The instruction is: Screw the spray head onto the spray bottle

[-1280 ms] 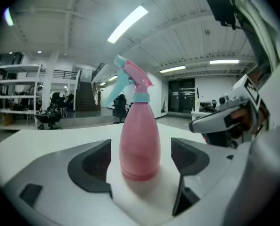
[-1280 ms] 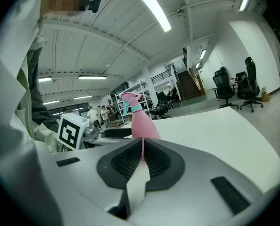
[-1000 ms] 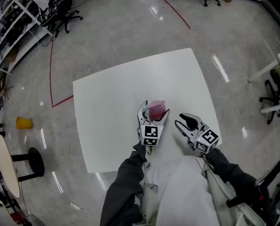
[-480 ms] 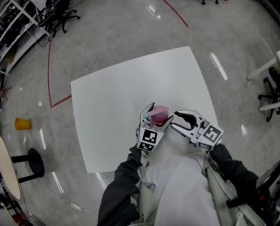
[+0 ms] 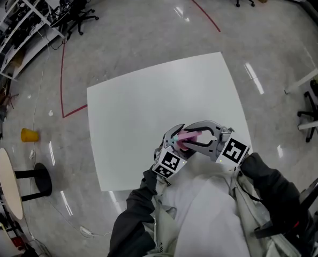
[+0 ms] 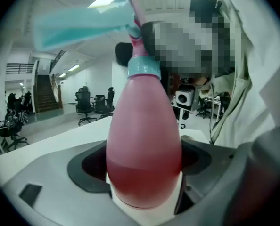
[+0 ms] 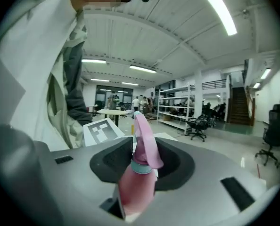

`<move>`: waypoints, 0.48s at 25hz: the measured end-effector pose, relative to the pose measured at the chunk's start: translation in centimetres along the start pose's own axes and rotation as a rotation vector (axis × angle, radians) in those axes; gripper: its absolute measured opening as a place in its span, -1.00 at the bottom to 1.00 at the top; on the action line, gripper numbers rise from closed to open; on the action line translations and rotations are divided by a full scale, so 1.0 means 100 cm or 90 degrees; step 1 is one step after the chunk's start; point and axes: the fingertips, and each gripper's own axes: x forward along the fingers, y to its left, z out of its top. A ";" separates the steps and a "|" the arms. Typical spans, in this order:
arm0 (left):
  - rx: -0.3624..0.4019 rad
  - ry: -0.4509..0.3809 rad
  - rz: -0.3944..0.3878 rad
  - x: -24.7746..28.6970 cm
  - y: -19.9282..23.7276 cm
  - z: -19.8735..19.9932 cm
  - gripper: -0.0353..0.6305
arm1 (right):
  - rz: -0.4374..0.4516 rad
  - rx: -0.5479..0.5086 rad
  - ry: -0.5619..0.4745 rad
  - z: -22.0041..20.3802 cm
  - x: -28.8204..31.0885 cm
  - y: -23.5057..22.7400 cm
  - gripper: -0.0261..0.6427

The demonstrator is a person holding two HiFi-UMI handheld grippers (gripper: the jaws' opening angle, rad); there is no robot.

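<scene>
Left gripper [image 5: 174, 139] clamped on the belly of the pink spray bottle [image 6: 144, 149], held upright just above the near edge of the white table [image 5: 148, 100]; right gripper [image 5: 194, 136] jaws closing around the pink-and-teal spray head [image 7: 144, 142] seated on the bottle's neck.

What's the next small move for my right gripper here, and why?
Probably finish closing the right gripper on the spray head and start twisting. The left gripper clamps the spray bottle, and the right jaws are closing around the head, seemingly not yet pressing on it.
</scene>
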 end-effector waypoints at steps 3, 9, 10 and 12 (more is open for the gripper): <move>-0.014 0.024 0.110 -0.012 0.020 -0.006 0.41 | -0.192 0.170 0.002 -0.015 -0.001 -0.031 -0.56; -0.062 0.058 0.220 -0.011 0.017 -0.012 0.40 | -0.319 0.262 0.047 -0.020 -0.001 -0.033 -0.56; -0.064 0.041 0.200 -0.011 0.012 -0.007 0.40 | -0.290 0.224 0.032 -0.014 -0.003 -0.029 -0.56; -0.058 0.004 0.135 -0.013 0.002 0.006 0.40 | -0.176 0.175 -0.023 0.001 -0.006 -0.017 -0.48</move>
